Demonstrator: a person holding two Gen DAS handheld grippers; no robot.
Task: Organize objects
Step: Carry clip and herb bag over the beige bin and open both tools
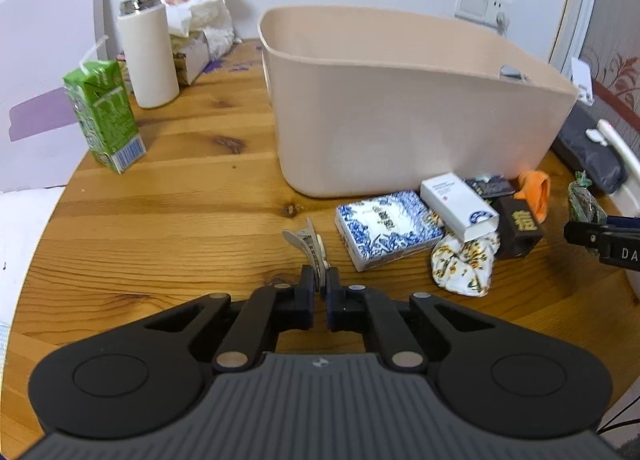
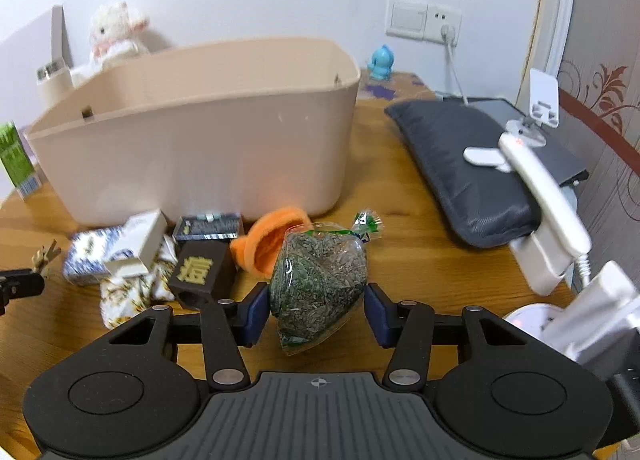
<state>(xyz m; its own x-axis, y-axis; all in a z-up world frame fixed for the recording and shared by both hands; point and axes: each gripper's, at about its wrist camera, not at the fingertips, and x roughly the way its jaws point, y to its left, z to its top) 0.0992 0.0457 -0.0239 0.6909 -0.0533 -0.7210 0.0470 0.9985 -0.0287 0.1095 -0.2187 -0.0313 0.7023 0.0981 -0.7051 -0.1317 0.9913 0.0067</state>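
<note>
Both grippers angle down over the table (image 1: 160,200): left gripper (image 1: 320,286) pinches a hair clip (image 1: 306,240) at 12 o'clock (jaws nearly together), right gripper (image 2: 316,310) half-closed around a herb packet (image 2: 318,280).

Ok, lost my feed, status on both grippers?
Left gripper shut on hair clip. Right gripper around herb packet, contact unclear. Bin ahead, path clear.

Both wrist views look down, close — sharing the beige bin (image 1: 400,108).
</note>
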